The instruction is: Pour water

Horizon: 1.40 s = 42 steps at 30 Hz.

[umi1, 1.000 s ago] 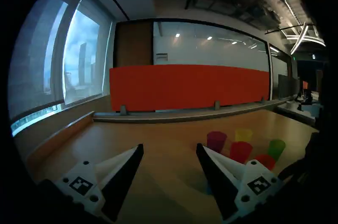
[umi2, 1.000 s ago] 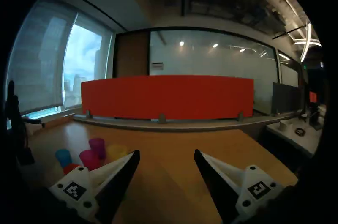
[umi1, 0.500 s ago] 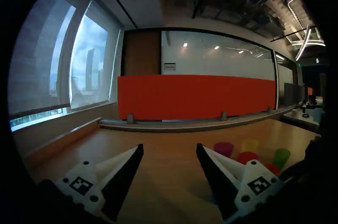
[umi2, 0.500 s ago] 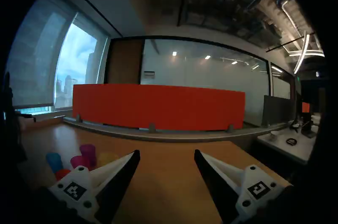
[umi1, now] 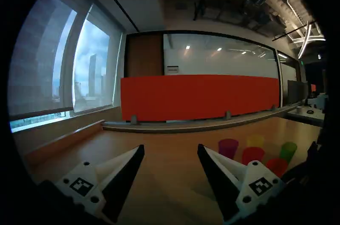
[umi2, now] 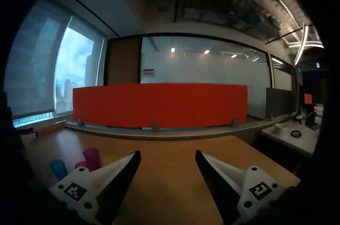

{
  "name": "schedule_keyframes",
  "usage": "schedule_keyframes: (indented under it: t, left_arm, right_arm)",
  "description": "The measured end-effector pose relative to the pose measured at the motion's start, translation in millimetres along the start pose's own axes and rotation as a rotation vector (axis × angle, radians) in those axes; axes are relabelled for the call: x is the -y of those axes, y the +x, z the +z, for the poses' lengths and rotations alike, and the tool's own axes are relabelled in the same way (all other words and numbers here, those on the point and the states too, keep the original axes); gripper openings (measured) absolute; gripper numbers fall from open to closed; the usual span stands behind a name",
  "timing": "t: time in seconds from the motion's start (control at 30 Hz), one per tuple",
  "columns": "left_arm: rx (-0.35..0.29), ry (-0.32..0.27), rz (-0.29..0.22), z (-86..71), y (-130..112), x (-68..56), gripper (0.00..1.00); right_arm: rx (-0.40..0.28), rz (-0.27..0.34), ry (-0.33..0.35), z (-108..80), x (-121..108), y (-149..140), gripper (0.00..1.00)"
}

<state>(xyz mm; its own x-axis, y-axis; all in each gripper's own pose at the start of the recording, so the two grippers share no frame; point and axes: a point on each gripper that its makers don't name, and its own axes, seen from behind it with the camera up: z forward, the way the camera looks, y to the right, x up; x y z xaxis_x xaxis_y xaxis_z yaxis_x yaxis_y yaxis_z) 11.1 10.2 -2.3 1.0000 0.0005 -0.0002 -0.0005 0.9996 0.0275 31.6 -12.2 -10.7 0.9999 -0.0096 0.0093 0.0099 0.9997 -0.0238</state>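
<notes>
Left claw [umi1: 170,146] is up and level over the table [umi1: 170,138], and I see both its fingers spread wide with nothing but bare wood between them, so it grips nothing. The cups sit off to its right, just past the right finger: purple cup [umi1: 228,147] nearest the gap, red cup [umi1: 253,155] beside it and peeking over the finger's white shoulder, yellow cup [umi1: 255,140] a little farther back between those two, and green cup [umi1: 288,150] out at the far right. They all stand upright and bunched close together; I can't tell whether any of them touch, or whether any holds water. Straight ahead of this claw the divider [umi1: 199,97] runs along the far edge of the table, and the window [umi1: 91,76] is off to its left. Over to the right claw [umi2: 167,153]: it too is parted wide, empty, with open tabletop between the fingers. From here the cups are on the other side, low and to the left, tucked behind the left finger. I pick out the blue cup [umi2: 58,168] farthest left, the purple one a bit closer to the finger, and a faint yellow one right at the finger's upper edge. The divider again lies dead ahead, well beyond the fingertips. Neither claw touches a cup.
</notes>
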Motion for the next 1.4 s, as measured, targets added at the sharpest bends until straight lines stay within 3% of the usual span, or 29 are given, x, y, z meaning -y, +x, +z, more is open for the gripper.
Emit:
schedule_keyframes:
  t: [0.5, 0.8, 1.4]
  left_arm:
    - [-0.007, 0.008, -0.036, 3.5, -32.1, 15.4, 0.93]
    - [0.001, 0.018, -0.027, 5.9, -43.5, 22.3, 0.93]
    - [-0.004, 0.017, -0.023, 4.1, -43.0, 20.3, 0.93]
  right_arm:
    - [0.009, -0.029, -0.016, -4.3, 6.5, 5.1, 0.99]
    - [0.009, -0.029, -0.019, -2.0, 6.9, 5.2, 0.99]
    - [0.013, -0.021, -0.022, -0.7, 6.9, 4.1, 0.99]
